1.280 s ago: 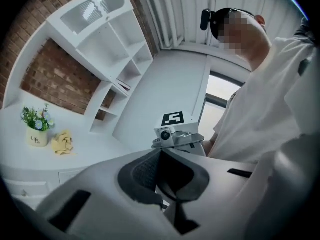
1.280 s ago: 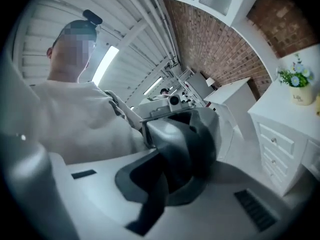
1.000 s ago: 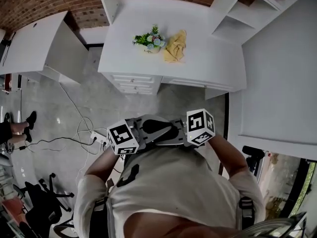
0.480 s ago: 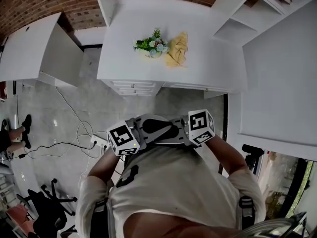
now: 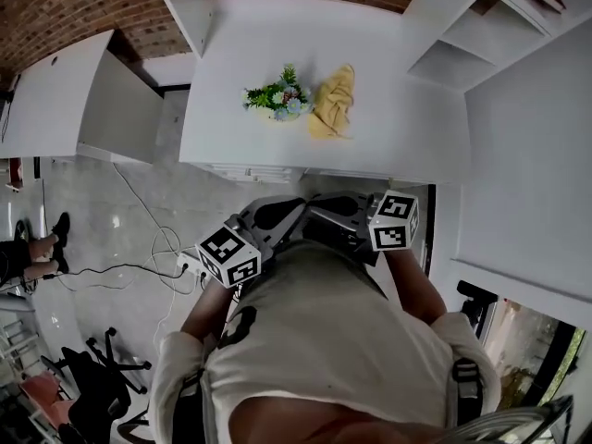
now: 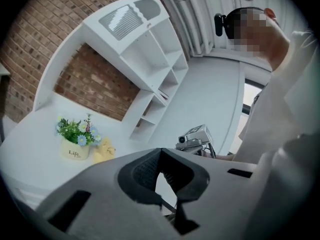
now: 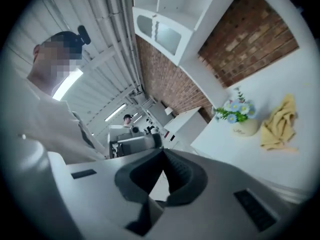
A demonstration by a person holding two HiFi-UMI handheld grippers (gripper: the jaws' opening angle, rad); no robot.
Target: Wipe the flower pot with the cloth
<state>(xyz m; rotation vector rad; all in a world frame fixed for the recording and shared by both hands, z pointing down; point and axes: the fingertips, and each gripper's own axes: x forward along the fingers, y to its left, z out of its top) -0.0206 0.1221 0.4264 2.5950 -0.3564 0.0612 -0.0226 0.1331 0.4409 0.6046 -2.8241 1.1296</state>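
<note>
A small cream flower pot (image 5: 280,101) with green leaves and blue flowers stands on the white desk (image 5: 407,128). Just to its right lies a crumpled yellow cloth (image 5: 333,98). Both grippers are held close to my chest, below the desk's front edge and apart from pot and cloth. My left gripper (image 5: 289,209) is shut and empty, and so is my right gripper (image 5: 322,207). The left gripper view has shut jaws (image 6: 160,151), with the pot (image 6: 75,149) and cloth (image 6: 104,151) far off at the left. From the right gripper (image 7: 162,152), pot (image 7: 245,125) and cloth (image 7: 280,124) lie at the right.
White open shelving (image 5: 472,35) stands at the desk's right, and a brick wall (image 5: 55,7) lies behind. A second white table (image 5: 65,91) is at the left. Cables (image 5: 139,257) and office chairs (image 5: 92,387) are on the grey floor, left of me.
The desk has drawn nearer as I moved toward it. Both grippers went forward to just below the desk's front edge and turned; their jaws stayed shut.
</note>
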